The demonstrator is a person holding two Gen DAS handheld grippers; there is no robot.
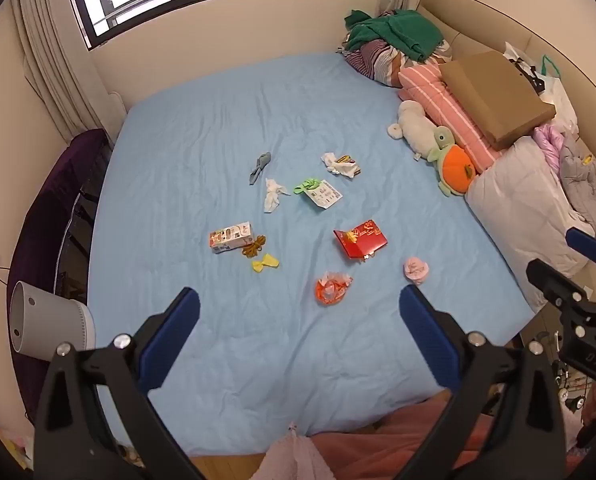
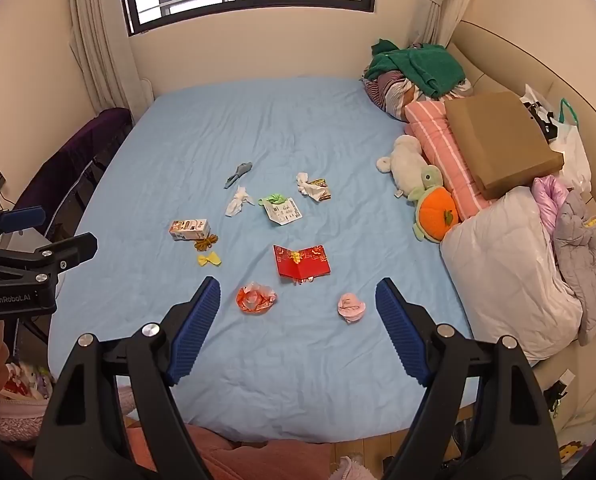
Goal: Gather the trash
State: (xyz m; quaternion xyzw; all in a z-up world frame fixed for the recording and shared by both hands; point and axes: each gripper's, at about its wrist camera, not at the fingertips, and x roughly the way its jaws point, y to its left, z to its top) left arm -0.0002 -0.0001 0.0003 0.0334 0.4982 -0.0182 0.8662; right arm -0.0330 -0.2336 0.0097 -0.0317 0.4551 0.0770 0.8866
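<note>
Bed (image 1: 282, 120) foot cut off, trash (image 2: 256, 299) unreached

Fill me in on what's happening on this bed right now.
A person holds a two-finger gripper in each hand above the blue bed. The left gripper and right gripper are both open and hold nothing. Trash lies scattered on the sheet: an orange wrapper, a red card, a small carton, crumpled tissues. Nothing has been picked up yet.
</note>
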